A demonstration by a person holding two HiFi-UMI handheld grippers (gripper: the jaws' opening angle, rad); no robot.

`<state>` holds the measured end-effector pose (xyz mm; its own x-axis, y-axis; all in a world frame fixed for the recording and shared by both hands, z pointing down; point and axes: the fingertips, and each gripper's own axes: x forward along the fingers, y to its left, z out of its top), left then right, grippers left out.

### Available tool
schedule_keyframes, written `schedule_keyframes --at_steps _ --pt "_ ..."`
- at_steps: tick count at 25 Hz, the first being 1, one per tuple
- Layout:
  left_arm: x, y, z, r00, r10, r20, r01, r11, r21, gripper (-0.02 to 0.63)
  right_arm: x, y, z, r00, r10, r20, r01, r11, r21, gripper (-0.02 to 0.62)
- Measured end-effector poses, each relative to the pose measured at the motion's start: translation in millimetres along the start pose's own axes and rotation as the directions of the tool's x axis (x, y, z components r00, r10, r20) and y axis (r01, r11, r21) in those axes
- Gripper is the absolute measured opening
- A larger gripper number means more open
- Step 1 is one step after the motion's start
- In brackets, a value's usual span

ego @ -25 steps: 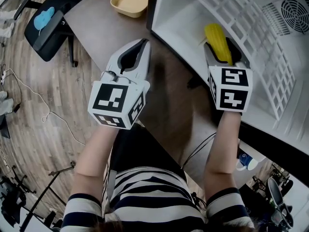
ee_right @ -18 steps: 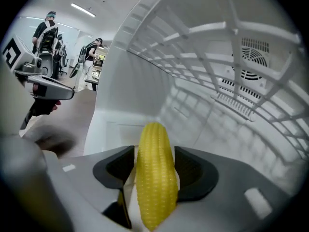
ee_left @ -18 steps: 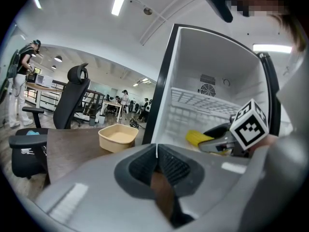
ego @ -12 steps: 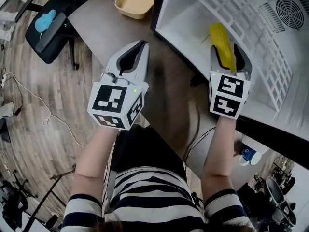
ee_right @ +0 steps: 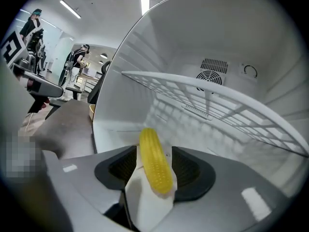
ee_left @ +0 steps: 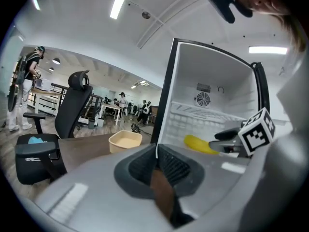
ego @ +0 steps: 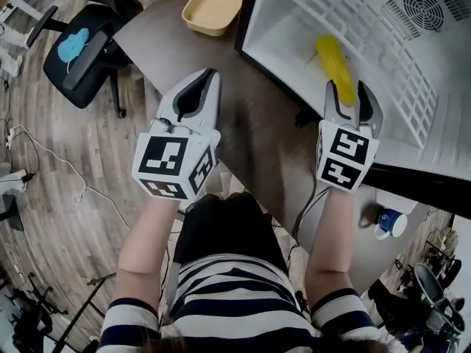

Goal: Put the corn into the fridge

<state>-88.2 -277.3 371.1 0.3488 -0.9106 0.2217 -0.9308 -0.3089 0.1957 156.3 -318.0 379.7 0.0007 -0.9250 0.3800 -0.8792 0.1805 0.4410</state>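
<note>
Corn: the yellow corn (ego: pixel 333 56) lies on the white floor of the fridge (ego: pixel 283 46), near the front edge. It points toward the back wall.
Right gripper: the right gripper (ego: pixel 348 88) is at the front edge of the fridge floor. Its jaws stand wide apart and have just closed in a little. The near end of the corn is between the jaws. There is a gap on both sides, so nothing squeezes the corn.
Left gripper: the left gripper (ego: pixel 209 77) is over the table (ego: pixel 257 131), left of the fridge and well apart from the corn. Its jaws are pressed together and nothing is in them.
Fridge: a small white fridge with a dark frame. It stands open on the right part of the table.
Wire shelf: a white wire shelf (ego: pixel 368 35) runs across the inside, above the corn.
Fan: a round fan grille (ego: pixel 429 7) is on the back wall.
Bowl: an empty yellow bowl (ego: pixel 213 6) sits by the far edge of the table, just left of the fridge.
Chair: a black office chair (ego: pixel 96 31) stands on the wood floor past the left edge of the table. Something blue (ego: pixel 73 43) lies on its seat.
Mug: a blue mug (ego: pixel 390 223) shows low on the right. I cannot tell what it stands on.
Person: bare arms and a striped top show at the bottom.
</note>
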Motion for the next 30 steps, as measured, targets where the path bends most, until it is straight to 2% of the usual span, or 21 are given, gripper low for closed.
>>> schedule_keyframes --at_steps 6,14,18,23,30 --pt "-21 6 8 1.000 -0.004 0.000 0.004 1.000 0.001 0.000 -28 4 0 1.000 -0.028 -0.002 0.028 0.995 0.100 0.198" --pt "-41 3 17 1.000 -0.030 -0.006 0.030 1.000 -0.003 0.000 -61 10 -1 0.999 -0.037 -0.003 0.037 0.982 0.184 0.136" --pt "-49 -4 17 0.999 -0.048 -0.019 0.048 0.999 -0.007 0.000 -75 13 -5 0.999 -0.032 -0.010 0.034 0.970 0.239 0.085" --pt "-54 -13 15 0.997 -0.067 -0.034 0.067 0.998 -0.006 0.000 -88 14 -13 0.999 -0.040 -0.026 0.046 0.965 0.260 0.017" --pt "-67 -16 20 0.996 -0.081 -0.038 0.081 0.997 0.012 0.000 -105 17 -19 0.999 -0.032 -0.043 0.044 0.949 0.311 -0.003"
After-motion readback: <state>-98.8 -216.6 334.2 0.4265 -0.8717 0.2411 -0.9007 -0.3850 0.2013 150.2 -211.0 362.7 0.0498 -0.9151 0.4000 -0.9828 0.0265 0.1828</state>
